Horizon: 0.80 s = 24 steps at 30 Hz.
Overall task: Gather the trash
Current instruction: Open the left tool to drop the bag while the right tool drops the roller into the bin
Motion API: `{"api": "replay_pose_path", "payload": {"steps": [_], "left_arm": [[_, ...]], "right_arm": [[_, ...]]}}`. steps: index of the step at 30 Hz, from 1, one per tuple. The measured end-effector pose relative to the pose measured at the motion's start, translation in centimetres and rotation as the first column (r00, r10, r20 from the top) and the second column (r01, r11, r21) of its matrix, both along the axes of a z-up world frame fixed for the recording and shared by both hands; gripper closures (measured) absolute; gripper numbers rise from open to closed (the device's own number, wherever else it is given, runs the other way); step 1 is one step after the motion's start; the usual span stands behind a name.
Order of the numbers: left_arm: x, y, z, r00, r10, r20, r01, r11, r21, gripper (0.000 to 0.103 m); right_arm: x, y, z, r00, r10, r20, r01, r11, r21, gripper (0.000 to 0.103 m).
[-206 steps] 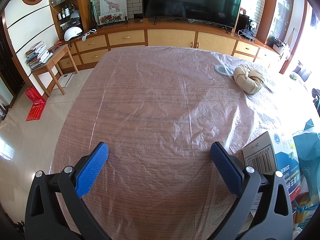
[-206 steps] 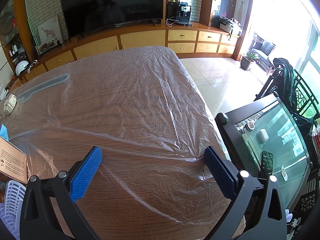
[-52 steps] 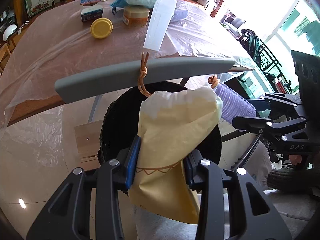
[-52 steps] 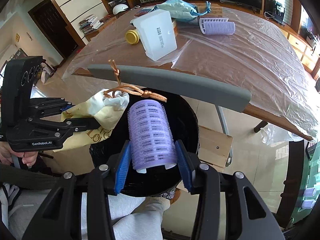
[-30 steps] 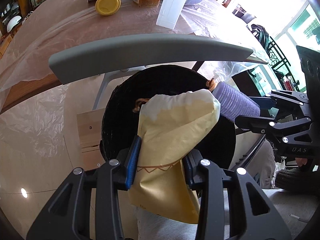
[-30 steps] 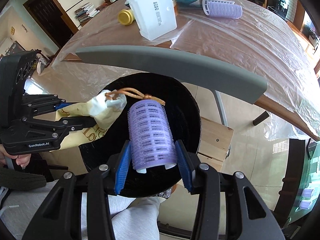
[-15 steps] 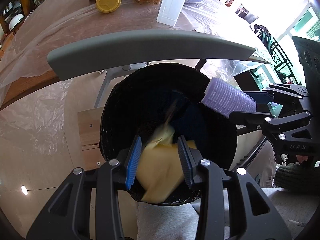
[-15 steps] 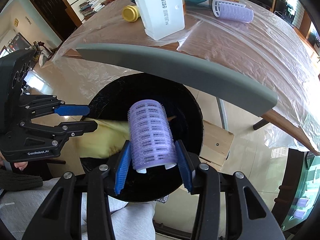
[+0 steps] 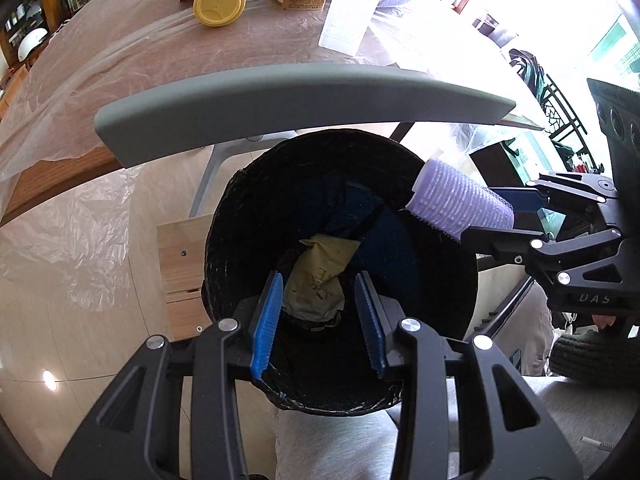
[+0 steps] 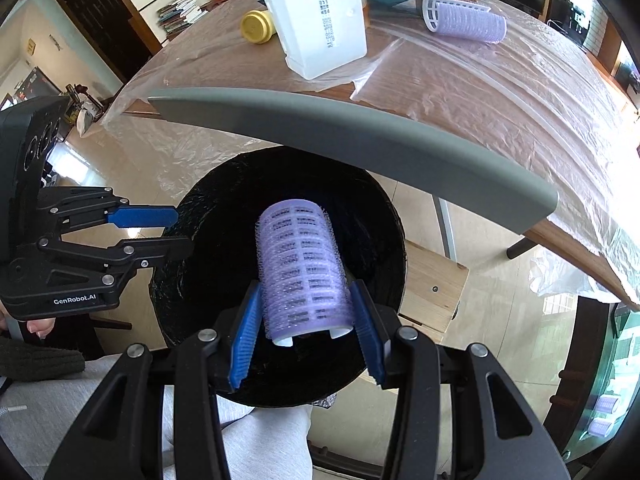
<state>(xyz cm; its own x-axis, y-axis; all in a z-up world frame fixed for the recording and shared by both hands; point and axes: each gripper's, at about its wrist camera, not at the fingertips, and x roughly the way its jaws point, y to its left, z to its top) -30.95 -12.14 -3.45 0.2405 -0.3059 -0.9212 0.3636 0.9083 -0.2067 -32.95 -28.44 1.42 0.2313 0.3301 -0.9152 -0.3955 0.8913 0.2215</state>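
"GenRobot.AI" stands on the left tongs point(image 10: 160, 232); "DAS" on the right tongs point(image 9: 486, 222)

right gripper point(image 10: 306, 334) clamps purple hair roller point(image 10: 304, 268) | above black bin point(image 10: 208, 240) | left gripper point(image 10: 174, 230) parted, empty

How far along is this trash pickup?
Partly done. A yellow paper bag already lies inside the black bin, below the open left gripper. The right gripper holds a purple hair roller over the bin. A white container and another roller are on the table.
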Motion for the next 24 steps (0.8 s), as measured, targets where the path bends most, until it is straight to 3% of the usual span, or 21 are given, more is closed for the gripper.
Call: {"api": "replay_pose_path", "payload": {"steps": [19,20,21,23,24], "left_arm": [[0.4,-1.1,-1.6,0.999,-0.039,-0.019,0.04,0.999,0.027,0.066],[0.4,-1.1,-1.7,0.999,-0.037,-0.019,0.038,0.999,0.024,0.062],[0.5,-1.1,-1.7,0.999,-0.034,-0.021,0.034,0.999,0.022,0.048],[0.5,-0.9,-1.4,1.0,-0.019,-0.002,0.019,0.999,0.029,0.034],[0.4,-0.8,-1.3,1.0,-0.017,0.008,0.017,0.999,0.031,0.034]], "right_arm": [[0.6,0.9,-3.0,0.999,-0.012,-0.032,0.01,0.998,-0.069,0.057],[0.6,1.0,-3.1,0.999,-0.014,-0.031,0.012,0.997,-0.07,0.055],[0.6,1.2,-3.2,0.999,-0.02,-0.03,0.018,0.997,-0.071,0.044],[0.7,1.0,-3.3,0.998,-0.049,-0.033,0.047,0.996,-0.073,0.036],[0.7,0.9,-3.2,0.998,-0.056,-0.029,0.054,0.996,-0.069,0.034]]}}
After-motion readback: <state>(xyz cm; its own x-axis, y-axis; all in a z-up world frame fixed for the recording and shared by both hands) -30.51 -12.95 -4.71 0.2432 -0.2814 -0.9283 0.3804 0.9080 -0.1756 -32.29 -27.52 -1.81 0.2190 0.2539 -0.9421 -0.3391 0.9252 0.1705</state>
